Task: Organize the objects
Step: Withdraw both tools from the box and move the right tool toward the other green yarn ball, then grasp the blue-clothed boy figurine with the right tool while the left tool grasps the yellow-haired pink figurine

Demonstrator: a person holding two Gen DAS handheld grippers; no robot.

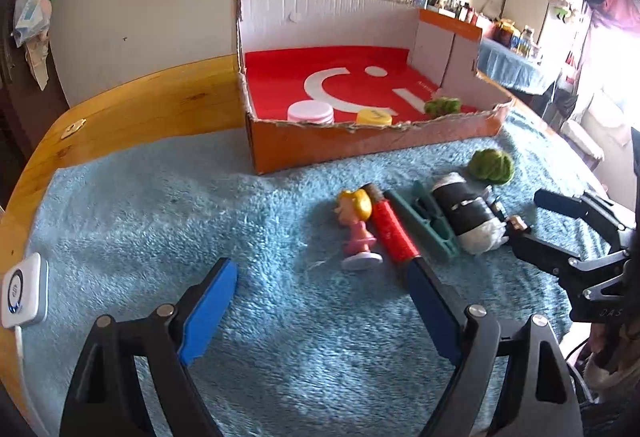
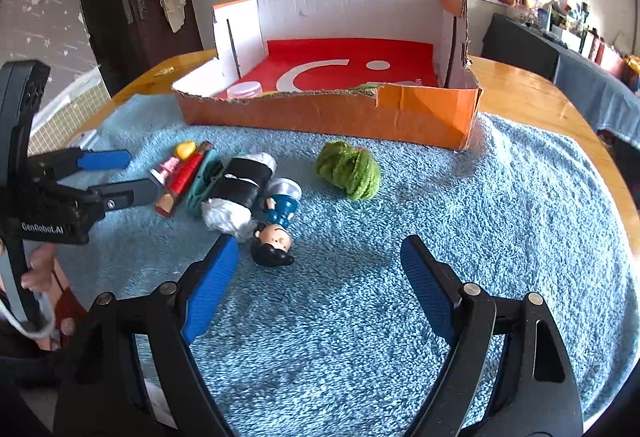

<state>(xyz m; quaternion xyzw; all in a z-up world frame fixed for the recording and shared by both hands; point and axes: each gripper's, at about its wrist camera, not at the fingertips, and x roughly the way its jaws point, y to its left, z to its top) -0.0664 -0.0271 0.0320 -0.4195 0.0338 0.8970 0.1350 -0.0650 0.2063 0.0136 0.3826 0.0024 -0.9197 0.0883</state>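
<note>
Bright daylight, window glare, fisheye-warped edges

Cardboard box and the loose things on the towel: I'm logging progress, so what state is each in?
Cardboard box: open, front wall torn low.
Pink-lidded jar: inside box, upright.
Yellow-lidded jar: inside box.
Green yarn ball: on towel, outside box.
Blonde figurine: lying down.
Dark-haired figurine: lying down.
Red spool: lying flat.
Left gripper: open, empty.
Right gripper: open, empty.

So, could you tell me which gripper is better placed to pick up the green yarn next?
Probably the right gripper: it is open, and the green yarn lies ahead, nothing between. The left gripper has dolls and the spool in its way.
</note>
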